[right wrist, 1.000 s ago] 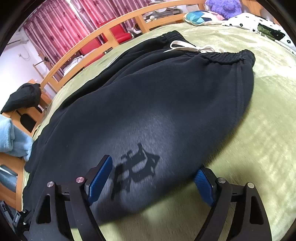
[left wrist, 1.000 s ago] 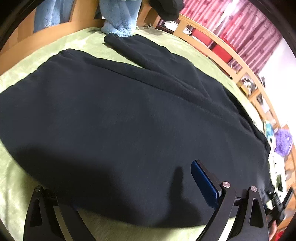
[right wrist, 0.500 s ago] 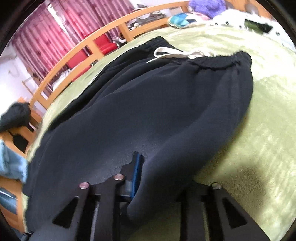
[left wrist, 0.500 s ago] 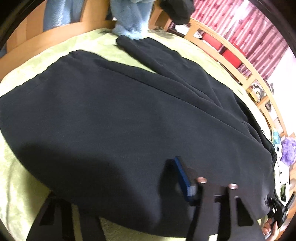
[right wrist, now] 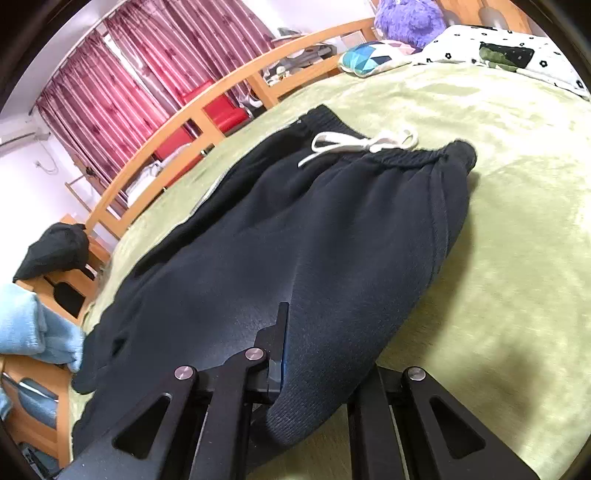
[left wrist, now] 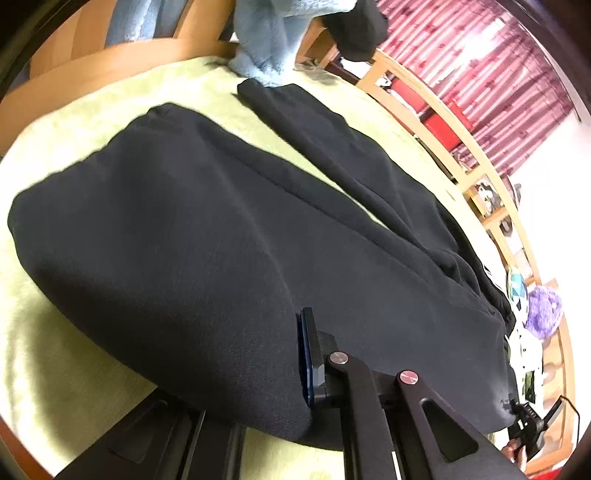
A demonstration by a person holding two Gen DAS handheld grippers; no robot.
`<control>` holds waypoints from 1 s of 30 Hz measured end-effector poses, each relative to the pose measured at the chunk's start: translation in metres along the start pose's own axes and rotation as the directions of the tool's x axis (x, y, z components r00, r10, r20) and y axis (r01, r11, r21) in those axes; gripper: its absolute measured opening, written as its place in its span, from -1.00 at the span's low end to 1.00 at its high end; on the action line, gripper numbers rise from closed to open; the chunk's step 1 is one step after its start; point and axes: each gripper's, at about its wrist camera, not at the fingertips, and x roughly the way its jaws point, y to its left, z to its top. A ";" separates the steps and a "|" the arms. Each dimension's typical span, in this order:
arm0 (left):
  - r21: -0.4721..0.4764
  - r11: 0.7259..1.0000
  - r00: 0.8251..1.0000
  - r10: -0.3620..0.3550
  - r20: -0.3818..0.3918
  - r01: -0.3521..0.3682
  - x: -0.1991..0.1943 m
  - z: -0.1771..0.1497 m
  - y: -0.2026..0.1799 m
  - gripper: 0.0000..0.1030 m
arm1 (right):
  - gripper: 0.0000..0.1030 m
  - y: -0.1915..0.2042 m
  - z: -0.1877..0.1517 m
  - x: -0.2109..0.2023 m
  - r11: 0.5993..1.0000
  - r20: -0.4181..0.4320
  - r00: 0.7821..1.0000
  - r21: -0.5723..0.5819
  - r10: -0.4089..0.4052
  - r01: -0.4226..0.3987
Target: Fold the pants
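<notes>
While flat on green blanket (right wrist: 498, 229): black pants (right wrist: 314, 229) | left gripper (left wrist: 299, 373) pinching pants edge | right gripper (right wrist: 306, 362) pinching pants edge

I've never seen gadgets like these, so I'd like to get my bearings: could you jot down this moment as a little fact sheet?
Surface: green blanket on a wooden-framed bed
Garment: black pants, spread flat, legs side by side
Waistband: white drawstring lying on it
Left gripper: closed on the near edge of the pants
Right gripper: closed on the same near edge, nearer the waist
Fold: not yet made
Nearby: light blue fabric, purple plush toy
</notes>
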 end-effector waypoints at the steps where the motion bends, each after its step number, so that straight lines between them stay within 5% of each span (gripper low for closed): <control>1: 0.008 1.000 1.000 -0.003 0.000 0.003 -0.004 -0.002 0.000 -0.85 | -0.83 -0.004 -0.001 -0.008 1.000 0.002 1.000 0.003 0.012 -0.012; 9: 0.107 0.994 0.999 0.005 0.035 -0.008 -0.054 -0.027 -0.005 -0.85 | -0.84 -0.025 -0.018 -0.062 0.998 -0.005 0.999 -0.035 0.051 -0.051; 16: 0.097 0.995 0.997 0.012 0.071 -0.019 -0.087 -0.027 -0.004 -0.85 | -0.84 -0.021 -0.026 -0.103 0.989 -0.006 0.997 -0.131 0.075 -0.075; 23: 0.146 0.988 0.990 0.034 0.137 -0.054 -0.092 0.013 -0.044 -0.85 | -0.84 0.009 0.002 -0.106 0.975 -0.035 0.995 -0.201 0.089 -0.095; 30: 0.200 0.975 0.980 0.059 0.192 -0.098 -0.053 0.073 -0.108 -0.85 | -0.84 0.062 0.055 -0.070 0.946 -0.010 0.995 -0.310 0.097 -0.096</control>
